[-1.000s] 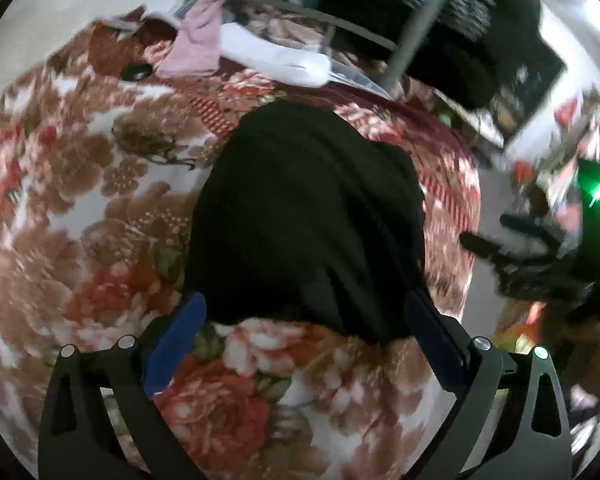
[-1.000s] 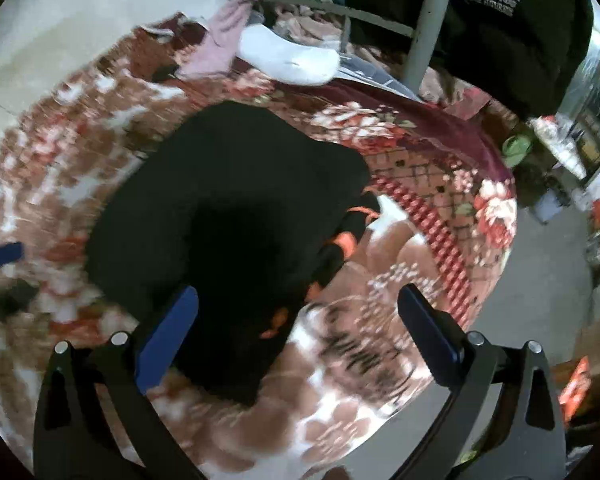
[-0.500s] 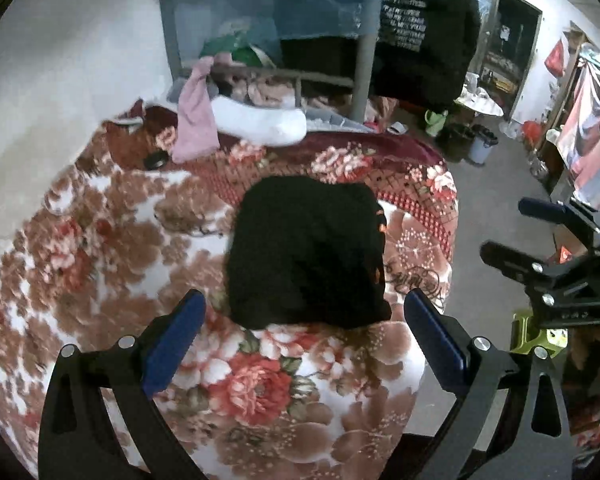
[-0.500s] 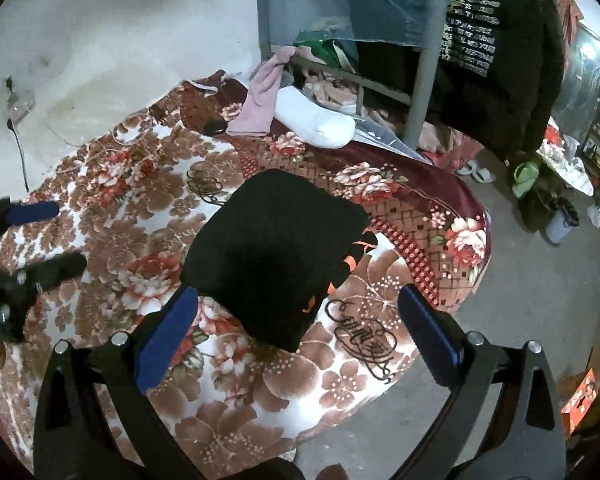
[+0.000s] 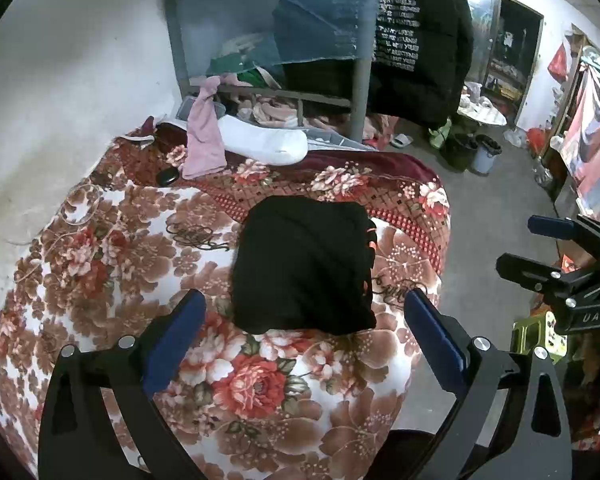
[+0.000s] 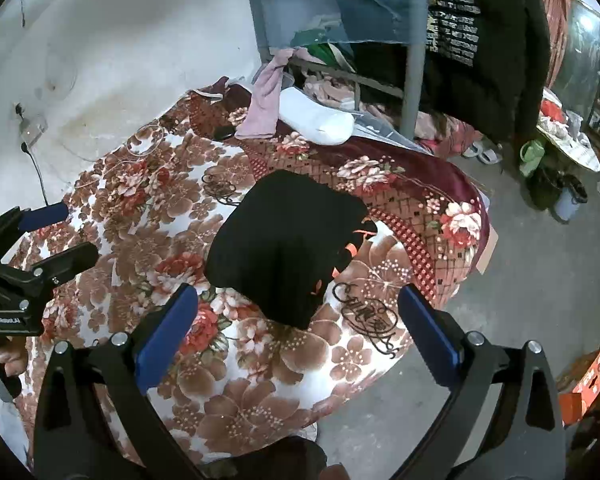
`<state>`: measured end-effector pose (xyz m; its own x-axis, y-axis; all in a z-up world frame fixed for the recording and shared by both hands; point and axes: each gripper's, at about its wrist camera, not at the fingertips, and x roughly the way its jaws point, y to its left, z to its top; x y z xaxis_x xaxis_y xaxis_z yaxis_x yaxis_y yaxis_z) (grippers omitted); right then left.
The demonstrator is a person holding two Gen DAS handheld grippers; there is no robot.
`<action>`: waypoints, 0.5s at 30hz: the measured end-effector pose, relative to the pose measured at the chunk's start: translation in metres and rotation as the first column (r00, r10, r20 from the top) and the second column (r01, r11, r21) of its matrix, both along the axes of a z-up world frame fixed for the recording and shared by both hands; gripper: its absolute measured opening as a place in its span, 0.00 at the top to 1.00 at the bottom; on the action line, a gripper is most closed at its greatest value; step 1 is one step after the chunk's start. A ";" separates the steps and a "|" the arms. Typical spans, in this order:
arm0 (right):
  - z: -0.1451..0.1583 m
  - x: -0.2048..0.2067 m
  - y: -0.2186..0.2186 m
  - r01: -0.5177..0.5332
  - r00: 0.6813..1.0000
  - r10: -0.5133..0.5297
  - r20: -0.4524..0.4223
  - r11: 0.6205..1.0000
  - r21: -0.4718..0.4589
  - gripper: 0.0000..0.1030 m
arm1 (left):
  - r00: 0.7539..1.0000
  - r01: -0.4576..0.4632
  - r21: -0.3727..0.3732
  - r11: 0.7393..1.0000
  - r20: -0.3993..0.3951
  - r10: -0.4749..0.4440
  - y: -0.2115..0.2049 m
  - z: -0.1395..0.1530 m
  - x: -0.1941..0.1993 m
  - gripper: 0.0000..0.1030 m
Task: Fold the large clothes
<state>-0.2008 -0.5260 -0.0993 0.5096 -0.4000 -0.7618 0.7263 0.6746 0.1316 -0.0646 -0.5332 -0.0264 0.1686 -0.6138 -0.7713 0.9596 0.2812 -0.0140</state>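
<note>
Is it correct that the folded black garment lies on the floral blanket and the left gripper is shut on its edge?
Not quite. The left gripper is open and holds nothing, as the left wrist view shows. The folded black garment does lie on the floral blanket.

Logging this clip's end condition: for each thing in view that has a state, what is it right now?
black garment: folded into a compact square, lying flat on the floral blanket, nothing gripping it.
left gripper: open, empty, raised clear of the garment.
right gripper: open, empty, also clear of it.
pink cloth: unfolded, draped from the metal bed rail onto the blanket.
black printed jacket: hanging, unfolded.
</note>
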 end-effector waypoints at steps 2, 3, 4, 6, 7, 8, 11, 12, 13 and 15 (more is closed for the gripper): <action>0.005 -0.002 0.000 0.007 1.000 -0.007 -0.003 1.000 -0.011 0.05 | 1.000 -0.003 -0.001 1.000 0.006 0.003 0.002 0.003 0.000 0.06; 0.007 -0.003 0.000 0.011 1.000 -0.011 -0.003 1.000 -0.018 0.05 | 1.000 -0.001 -0.002 1.000 0.012 0.001 0.003 0.005 0.001 0.06; 0.009 -0.004 0.001 0.011 1.000 -0.011 0.000 1.000 -0.019 0.05 | 1.000 0.005 -0.005 1.000 0.023 -0.004 0.004 0.007 0.001 0.06; 0.015 -0.005 0.002 0.011 1.000 -0.011 0.001 1.000 -0.029 0.05 | 0.999 0.008 -0.007 1.000 0.041 -0.008 0.005 0.010 0.002 0.06; 0.017 -0.005 0.003 0.011 1.000 -0.011 0.001 0.999 -0.036 0.05 | 0.999 0.005 -0.013 1.000 0.043 -0.005 0.005 0.012 0.005 0.05; 0.019 -0.004 0.003 0.006 1.000 -0.006 0.001 0.999 -0.040 0.05 | 0.999 0.001 -0.018 1.000 0.040 0.000 0.006 0.013 0.008 0.06; 0.018 -0.004 0.005 0.013 1.000 -0.013 -0.005 1.000 -0.026 0.05 | 1.000 -0.005 -0.019 1.000 0.027 0.005 0.007 0.016 0.015 0.05; 0.019 -0.003 0.005 0.017 1.000 -0.017 0.000 1.000 -0.018 0.05 | 1.000 -0.001 -0.017 1.000 0.025 0.001 0.007 0.018 0.017 0.05; 0.019 -0.003 0.005 0.020 1.000 -0.020 0.005 1.000 -0.014 0.05 | 1.000 0.002 -0.018 1.000 0.022 -0.002 0.008 0.019 0.018 0.05; 0.019 0.000 0.005 0.019 1.000 -0.019 0.001 1.000 -0.007 0.05 | 1.000 0.001 -0.016 1.000 0.016 -0.001 0.008 0.021 0.020 0.05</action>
